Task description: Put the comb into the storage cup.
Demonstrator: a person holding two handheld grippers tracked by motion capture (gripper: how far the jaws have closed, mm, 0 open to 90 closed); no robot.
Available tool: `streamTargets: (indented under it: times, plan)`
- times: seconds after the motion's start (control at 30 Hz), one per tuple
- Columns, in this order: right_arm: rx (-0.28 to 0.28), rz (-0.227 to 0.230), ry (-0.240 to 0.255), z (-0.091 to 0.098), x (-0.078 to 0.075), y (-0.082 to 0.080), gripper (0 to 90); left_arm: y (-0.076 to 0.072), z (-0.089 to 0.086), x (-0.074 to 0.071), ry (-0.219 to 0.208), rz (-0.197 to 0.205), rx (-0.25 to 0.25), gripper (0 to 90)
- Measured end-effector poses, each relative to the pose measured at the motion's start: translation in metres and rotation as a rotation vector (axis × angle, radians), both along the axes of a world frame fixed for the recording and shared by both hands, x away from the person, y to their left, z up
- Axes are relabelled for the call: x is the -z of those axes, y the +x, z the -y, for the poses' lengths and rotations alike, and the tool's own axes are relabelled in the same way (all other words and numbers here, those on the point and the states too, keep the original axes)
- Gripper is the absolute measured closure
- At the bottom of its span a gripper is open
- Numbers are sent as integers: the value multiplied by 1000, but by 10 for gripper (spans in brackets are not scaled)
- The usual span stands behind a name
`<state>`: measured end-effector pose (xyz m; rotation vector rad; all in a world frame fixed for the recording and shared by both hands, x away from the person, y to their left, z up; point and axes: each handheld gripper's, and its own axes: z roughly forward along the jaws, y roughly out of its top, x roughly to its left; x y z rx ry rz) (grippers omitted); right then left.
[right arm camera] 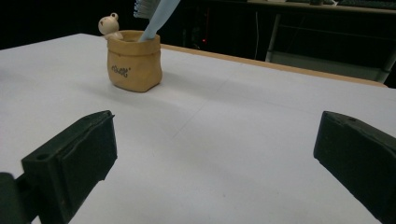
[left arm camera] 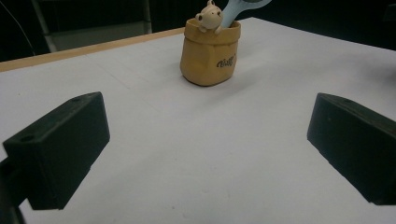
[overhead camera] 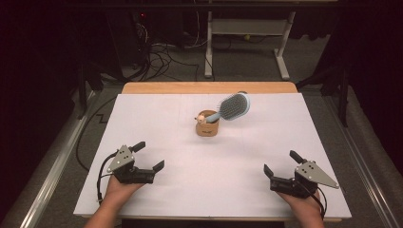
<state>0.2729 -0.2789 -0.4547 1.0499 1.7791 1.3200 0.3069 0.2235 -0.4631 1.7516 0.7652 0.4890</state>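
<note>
White sheeting covers the counter (overhead camera: pixel 157 118), where the left gripper (overhead camera: pixel 151 156) at seven o'clock and the right gripper (overhead camera: pixel 280 164) at five o'clock rest with jaws spread, holding nothing. Well beyond them, toward twelve o'clock, a tan pouch-shaped holder (overhead camera: pixel 207 127) keeps a blue hairbrush (overhead camera: pixel 233 107) leaning rightward.

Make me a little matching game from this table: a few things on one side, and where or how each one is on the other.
Things:
1. hairbrush
2. tan pot
3. left gripper
4. right gripper

States:
a. open, near the table's front right
b. handle down in a container, head leaning right
c. open, near the table's front left
d. stands mid-table, small animal figure on its rim

Pairs: 1-b, 2-d, 3-c, 4-a
</note>
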Motion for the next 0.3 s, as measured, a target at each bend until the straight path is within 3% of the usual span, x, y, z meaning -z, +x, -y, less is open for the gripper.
streamTargets:
  times: [0.3]
  plan:
    - [-2, -17, -10, 1, 1, -1, 2, 0, 3, 0, 12, -2, 6, 0]
